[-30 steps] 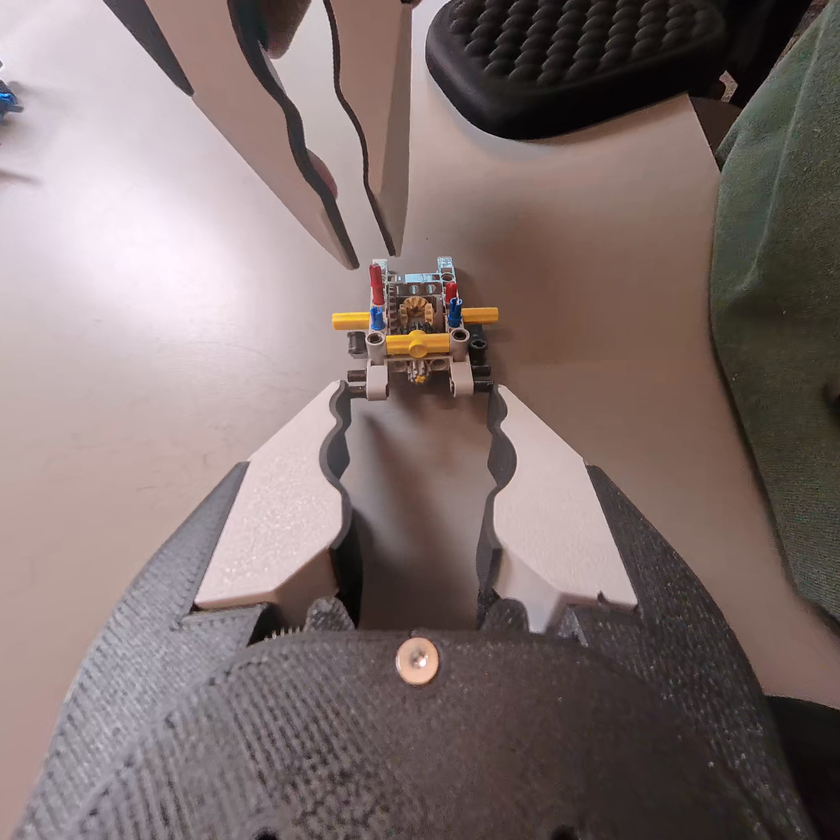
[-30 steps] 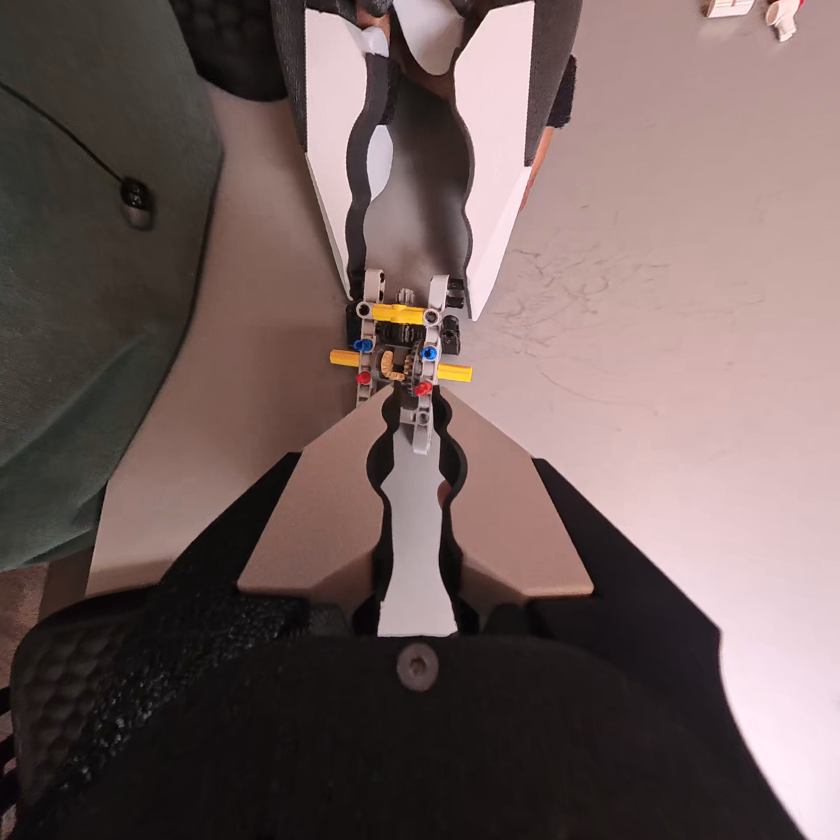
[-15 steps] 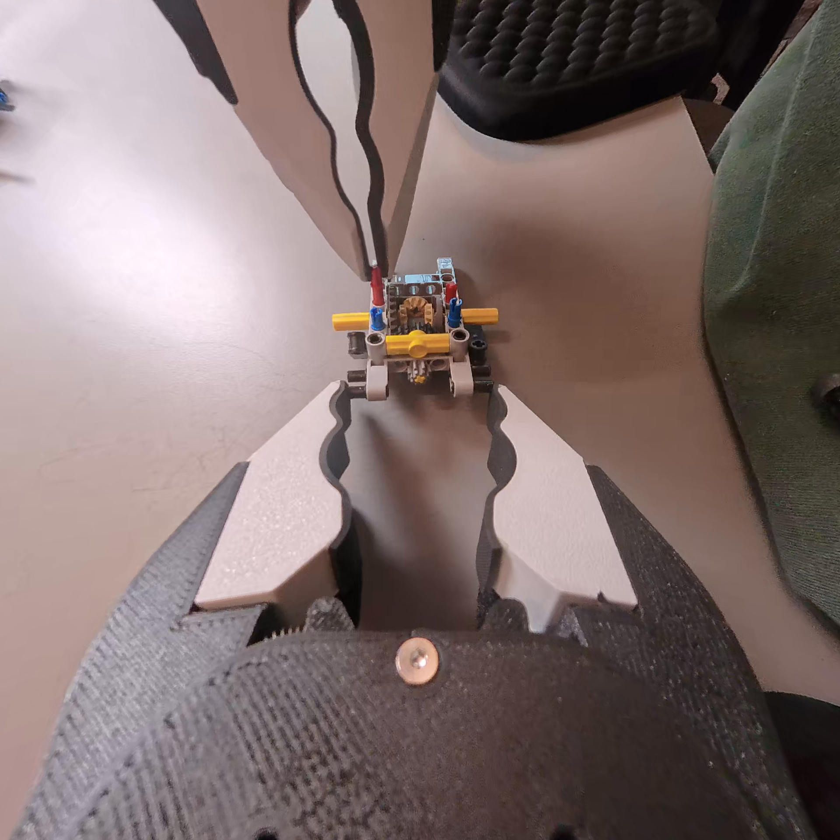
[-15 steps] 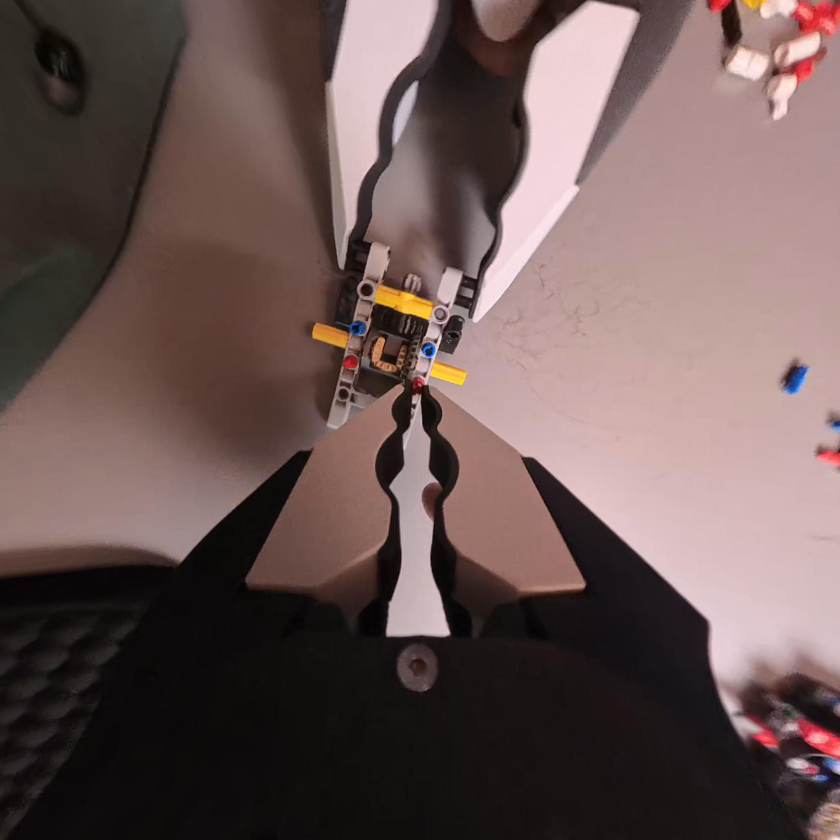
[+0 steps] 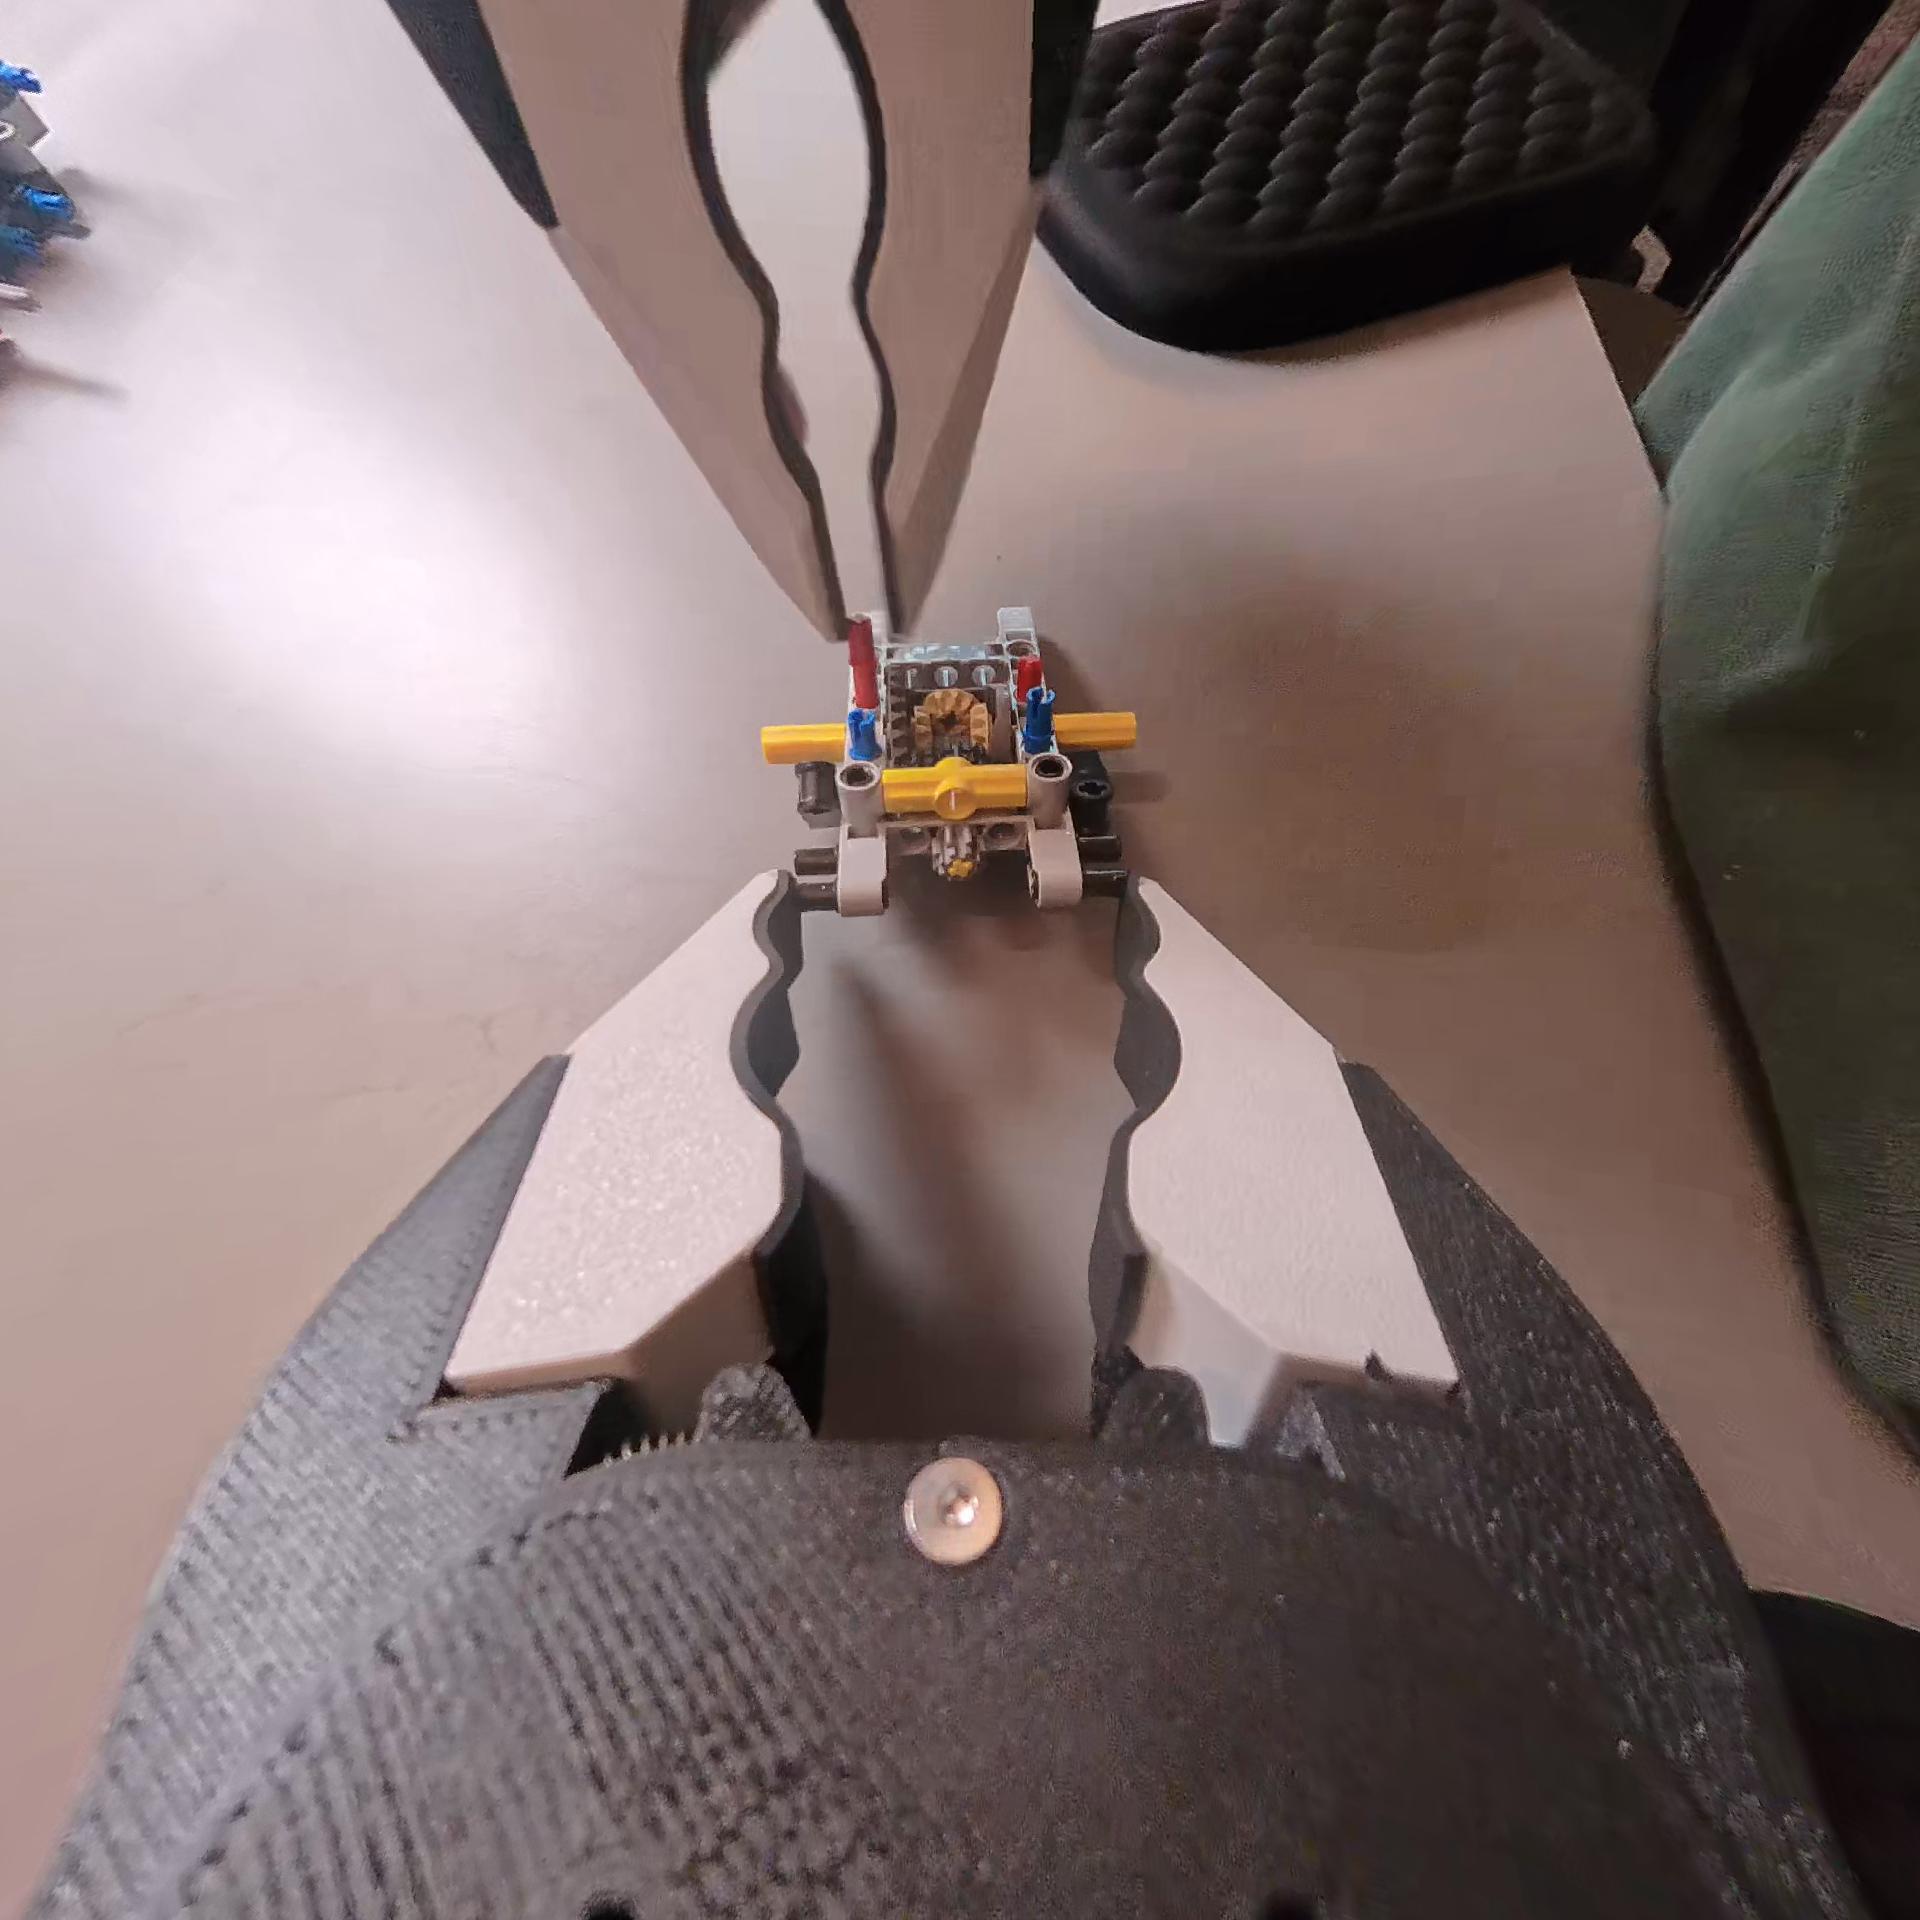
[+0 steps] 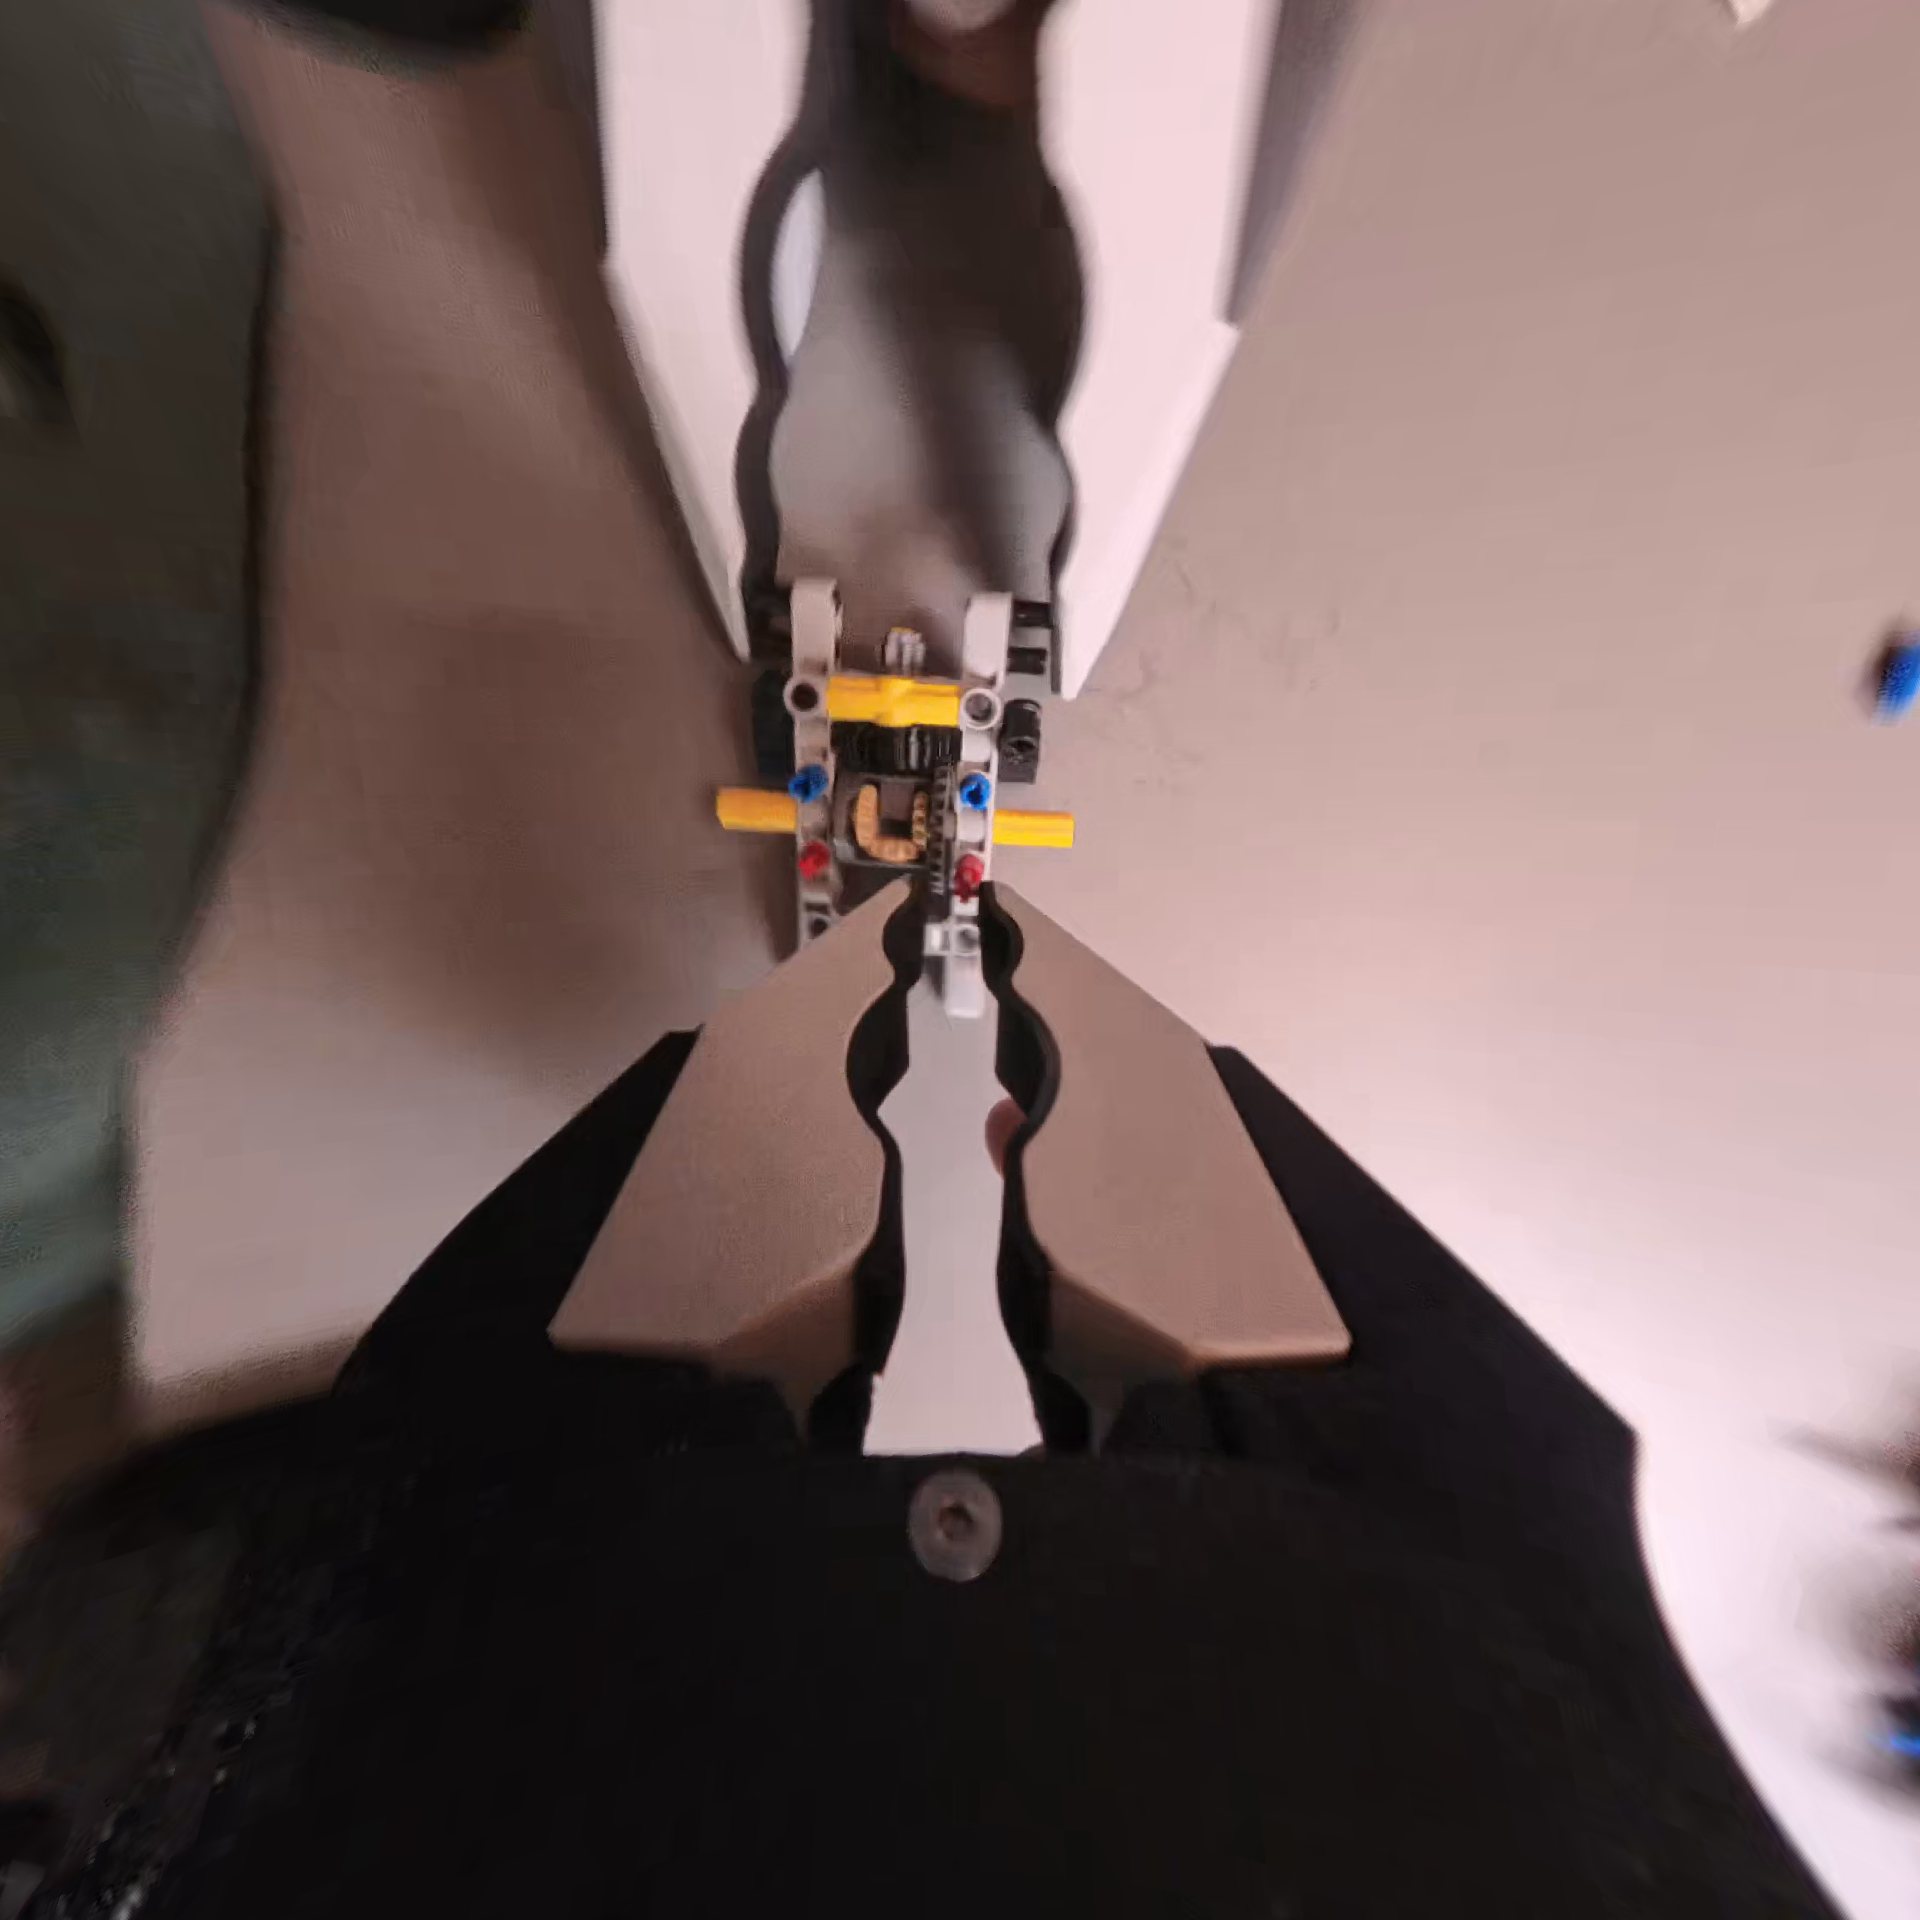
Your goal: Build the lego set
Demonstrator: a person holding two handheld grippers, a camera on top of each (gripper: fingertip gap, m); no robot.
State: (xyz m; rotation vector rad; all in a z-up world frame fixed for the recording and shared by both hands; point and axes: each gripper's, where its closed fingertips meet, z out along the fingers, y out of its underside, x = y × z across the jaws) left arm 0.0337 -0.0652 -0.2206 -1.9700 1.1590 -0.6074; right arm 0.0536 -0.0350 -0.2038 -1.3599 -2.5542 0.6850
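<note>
A small lego assembly (image 5: 951,790) of grey beams, yellow axles, blue and red pins and a tan gear sits on the beige table (image 5: 312,727). My left gripper (image 5: 956,894) is shut on its near end, with the fingertips against the black pins on both sides. It also shows in the right wrist view (image 6: 904,655). My right gripper (image 6: 943,899) comes from the opposite side. Its jaws are nearly closed, pinching the top of the tall red pin (image 5: 860,655) on the assembly (image 6: 894,701). A grey beam end (image 6: 961,966) shows below its fingers.
A black bumpy pad (image 5: 1351,156) lies past the table's far right corner. Green cloth (image 5: 1818,727) hangs along the right edge. Loose blue pieces (image 5: 31,197) lie far left. A blurred blue piece (image 6: 1896,675) lies right of the assembly. Tip to tip, the grippers are about 5 centimeters apart.
My right gripper narrowed its jaws and moved its tips onto the red pin. My left gripper and the assembly have stayed put.
</note>
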